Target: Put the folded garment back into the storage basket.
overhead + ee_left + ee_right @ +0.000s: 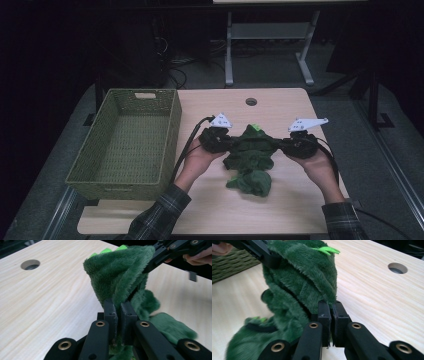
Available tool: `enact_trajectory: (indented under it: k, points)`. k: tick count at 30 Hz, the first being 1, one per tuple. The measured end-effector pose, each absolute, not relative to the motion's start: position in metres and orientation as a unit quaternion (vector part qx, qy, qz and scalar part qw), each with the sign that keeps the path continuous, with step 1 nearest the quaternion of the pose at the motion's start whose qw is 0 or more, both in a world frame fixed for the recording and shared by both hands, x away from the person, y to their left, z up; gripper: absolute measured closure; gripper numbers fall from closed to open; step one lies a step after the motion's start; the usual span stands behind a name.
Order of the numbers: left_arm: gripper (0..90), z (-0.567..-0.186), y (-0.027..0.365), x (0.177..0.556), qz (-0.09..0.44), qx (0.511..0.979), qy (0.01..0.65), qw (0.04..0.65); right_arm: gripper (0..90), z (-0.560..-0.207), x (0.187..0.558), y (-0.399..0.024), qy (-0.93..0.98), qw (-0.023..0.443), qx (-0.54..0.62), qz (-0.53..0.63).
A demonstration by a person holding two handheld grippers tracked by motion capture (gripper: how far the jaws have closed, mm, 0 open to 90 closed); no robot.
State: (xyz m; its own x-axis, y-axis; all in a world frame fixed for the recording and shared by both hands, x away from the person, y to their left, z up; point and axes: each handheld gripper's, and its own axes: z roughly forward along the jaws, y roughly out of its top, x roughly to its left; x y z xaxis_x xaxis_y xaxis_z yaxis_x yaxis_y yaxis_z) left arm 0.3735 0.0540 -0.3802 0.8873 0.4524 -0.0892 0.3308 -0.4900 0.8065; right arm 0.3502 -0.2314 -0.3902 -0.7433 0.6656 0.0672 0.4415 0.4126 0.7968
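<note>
Between both hand-held grippers hangs a pinched green plush garment (250,160).

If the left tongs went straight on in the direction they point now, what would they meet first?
Probably the right tongs: the left tongs, shut on the green plush cloth, point along it toward them. Depth is hard to judge.

One green plush garment (250,160), one woven basket (170,127), one table (280,200) with one round hole (251,101), and two grippers, left (231,142) and right (281,144), in two hands.
</note>
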Motion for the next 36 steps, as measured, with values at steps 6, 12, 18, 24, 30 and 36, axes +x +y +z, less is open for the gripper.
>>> enact_trajectory:
  k: [6,12,18,24,30,36]
  points:
    - [85.1,-0.379,0.06,0.354,0.059,0.86,0.206,0.462,86.6,-0.391,0.329,-0.231,0.831,0.132,0.32,0.435]
    - [85.0,-0.383,0.064,0.337,0.052,0.862,0.185,0.468,86.5,-0.392,0.308,-0.23,0.838,0.13,0.307,0.433]
    - [85.0,-0.395,0.064,0.321,0.038,0.869,0.168,0.464,86.5,-0.4,0.287,-0.232,0.838,0.112,0.301,0.44]
    - [84.8,-0.411,0.064,0.309,0.021,0.88,0.153,0.449,86.1,-0.415,0.273,-0.235,0.843,0.097,0.304,0.432]
    - [84.7,-0.428,0.062,0.299,0.003,0.89,0.144,0.432,86.0,-0.428,0.263,-0.24,0.845,0.082,0.303,0.434]
    - [84.1,-0.443,0.059,0.295,-0.017,0.902,0.139,0.409,85.0,-0.444,0.254,-0.235,0.857,0.065,0.303,0.411]
